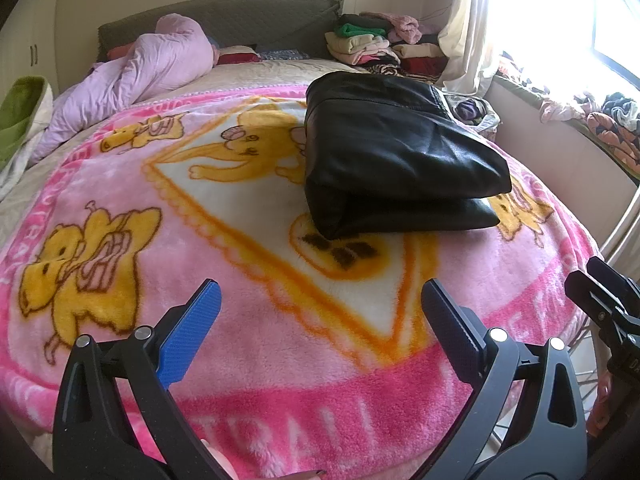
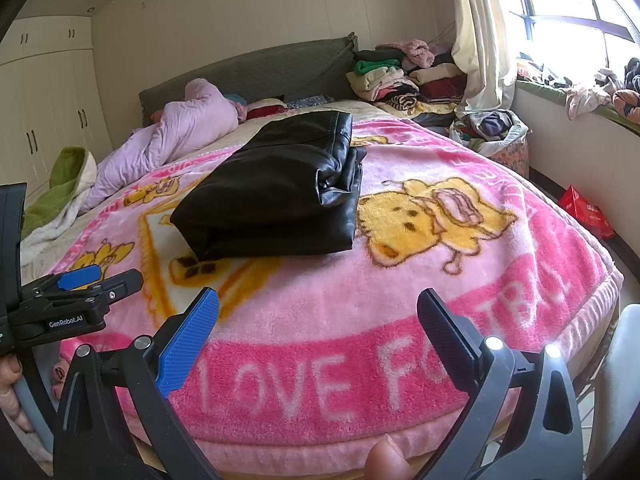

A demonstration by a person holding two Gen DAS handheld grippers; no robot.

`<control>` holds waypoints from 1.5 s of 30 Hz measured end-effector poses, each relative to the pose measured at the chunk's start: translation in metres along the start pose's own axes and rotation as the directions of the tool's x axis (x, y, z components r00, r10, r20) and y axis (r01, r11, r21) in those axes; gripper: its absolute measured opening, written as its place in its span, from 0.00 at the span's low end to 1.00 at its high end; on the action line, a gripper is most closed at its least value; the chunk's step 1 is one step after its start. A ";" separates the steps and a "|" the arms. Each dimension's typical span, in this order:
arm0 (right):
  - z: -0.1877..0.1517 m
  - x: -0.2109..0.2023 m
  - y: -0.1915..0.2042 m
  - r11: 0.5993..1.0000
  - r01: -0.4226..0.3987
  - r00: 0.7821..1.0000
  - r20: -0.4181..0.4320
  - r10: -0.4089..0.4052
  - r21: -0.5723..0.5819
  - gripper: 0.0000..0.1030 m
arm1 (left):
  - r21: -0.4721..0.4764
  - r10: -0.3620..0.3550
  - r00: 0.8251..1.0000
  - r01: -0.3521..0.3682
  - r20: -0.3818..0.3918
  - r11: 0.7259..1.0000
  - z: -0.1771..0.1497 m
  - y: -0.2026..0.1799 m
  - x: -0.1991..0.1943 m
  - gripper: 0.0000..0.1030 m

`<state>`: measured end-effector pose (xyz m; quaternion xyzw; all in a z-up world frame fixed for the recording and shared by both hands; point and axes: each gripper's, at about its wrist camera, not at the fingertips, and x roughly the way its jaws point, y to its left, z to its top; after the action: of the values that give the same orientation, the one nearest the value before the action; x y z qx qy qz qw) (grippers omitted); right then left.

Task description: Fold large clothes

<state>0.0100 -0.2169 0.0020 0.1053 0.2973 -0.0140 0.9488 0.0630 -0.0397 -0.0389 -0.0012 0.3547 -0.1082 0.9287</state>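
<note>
So the only real container is a bag (image 2: 490,130) on the floor by the bed's far corner, stuffed with loose clothes. Folded clothes (image 1: 376,46) are stacked next to the headboard (image 1: 224,20). The black leather jacket (image 1: 394,152) lies folded up on the pink blanket (image 1: 248,360), mid-bed. Left gripper (image 1: 320,322) hovers over the blanket's near edge, spread wide, holding nothing. Right gripper (image 2: 318,326) is the same: wide apart, empty, well short of the jacket.
</note>
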 end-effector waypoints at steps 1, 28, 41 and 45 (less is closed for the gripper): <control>-0.001 -0.001 0.000 1.000 0.001 1.000 -0.001 -0.001 0.001 0.96 | -0.001 0.001 1.000 -0.001 0.000 1.000 0.000 0.000 0.000 0.91; -0.001 0.001 -0.003 1.000 0.005 1.000 -0.009 -0.005 0.001 0.96 | -0.001 0.018 1.000 -0.018 -0.003 1.000 0.002 0.004 -0.002 0.91; -0.002 0.002 -0.004 1.000 0.007 1.000 -0.017 -0.007 0.003 0.96 | 0.008 0.046 0.999 -0.046 -0.005 0.999 0.002 0.005 0.000 0.91; -0.001 0.002 -0.005 1.000 0.008 1.000 -0.015 -0.008 0.006 0.96 | 0.011 0.054 0.999 -0.054 -0.005 0.998 0.002 0.001 0.000 0.91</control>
<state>0.0102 -0.2211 -0.0010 0.1072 0.3049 -0.0179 0.9462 0.0641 -0.0390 -0.0377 0.0137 0.3564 -0.0851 0.9304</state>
